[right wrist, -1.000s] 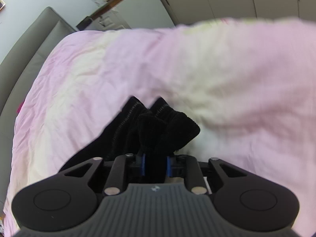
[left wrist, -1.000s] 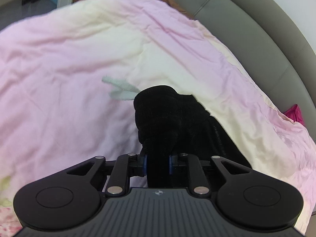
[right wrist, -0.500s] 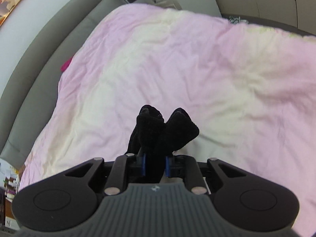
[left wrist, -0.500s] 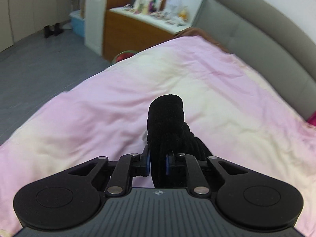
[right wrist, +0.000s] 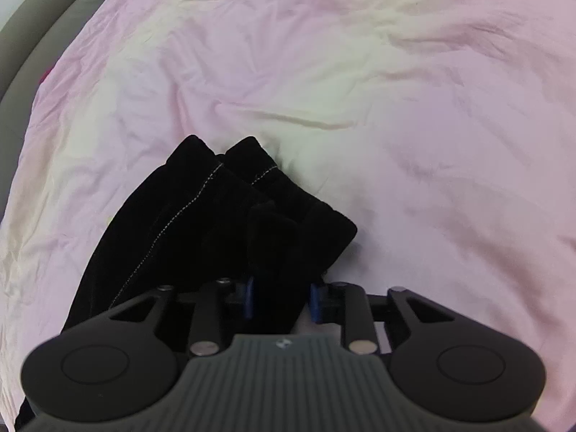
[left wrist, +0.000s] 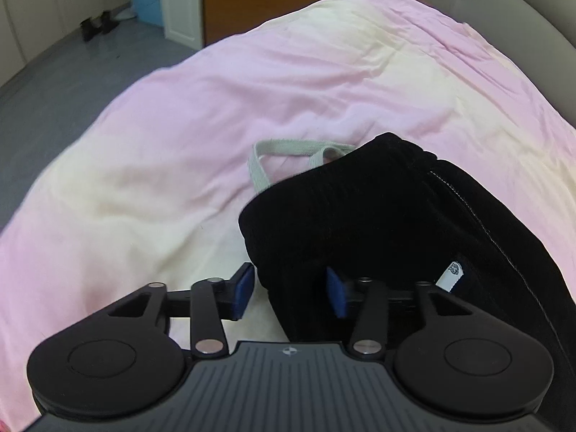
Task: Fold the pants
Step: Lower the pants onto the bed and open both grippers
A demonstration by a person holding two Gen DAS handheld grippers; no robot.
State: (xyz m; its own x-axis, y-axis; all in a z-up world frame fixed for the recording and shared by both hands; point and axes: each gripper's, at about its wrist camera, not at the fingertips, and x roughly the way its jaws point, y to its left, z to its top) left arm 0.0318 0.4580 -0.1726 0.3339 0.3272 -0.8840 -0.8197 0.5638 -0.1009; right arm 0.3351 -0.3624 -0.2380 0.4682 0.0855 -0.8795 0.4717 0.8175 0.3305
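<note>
Pants (left wrist: 378, 223) lie flat on pink bed cover (left wrist: 180, 126), stretching sideways between my hands. My left gripper (left wrist: 288, 293) and right gripper (right wrist: 280, 300) both spread wide, cloth loose between fingers.

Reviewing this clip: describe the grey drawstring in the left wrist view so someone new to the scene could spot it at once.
Start from the pink and cream bedspread that fills the view, then find the black pants lying on it ahead of the left gripper, whose jaws stand apart. The drawstring loops out from the far edge of the pants onto the bedspread: a flat, pale grey band, the only light strip against the black cloth.
</note>
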